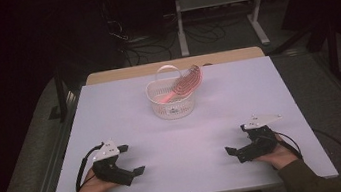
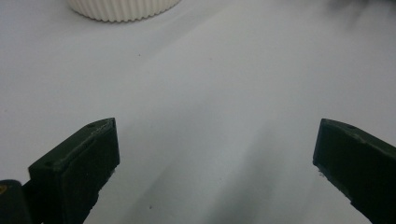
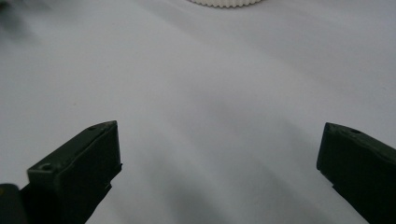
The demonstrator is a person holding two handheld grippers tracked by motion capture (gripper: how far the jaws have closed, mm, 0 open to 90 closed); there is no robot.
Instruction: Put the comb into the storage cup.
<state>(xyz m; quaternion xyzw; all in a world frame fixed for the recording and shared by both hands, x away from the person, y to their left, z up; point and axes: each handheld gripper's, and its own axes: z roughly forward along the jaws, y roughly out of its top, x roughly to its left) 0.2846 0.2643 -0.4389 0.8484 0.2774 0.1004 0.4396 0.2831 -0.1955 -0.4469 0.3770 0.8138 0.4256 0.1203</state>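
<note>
White plastic, ribbed and perforated, makes up the small basket [image 1: 172,98] standing toward the far middle of the pale worktop [image 1: 124,102], and a pink hairbrush [image 1: 183,86] lies slanting in it, its head propped over the right rim beneath the upright handle. Both grippers rest low at the near edge, well apart from the basket: the left gripper [image 1: 131,159] at the left, the right gripper [image 1: 234,140] at the right, each with jaws spread wide and nothing between them. In each gripper view bare worktop lies between the black jaws, with the basket's ribbed base cut off at the top edge. Judging by this, the work stands at a resting point with no grasp begun; a next move would call for a long reach forward to the basket rim or brush. The brush's handle end inside the basket is hard to make out.
</note>
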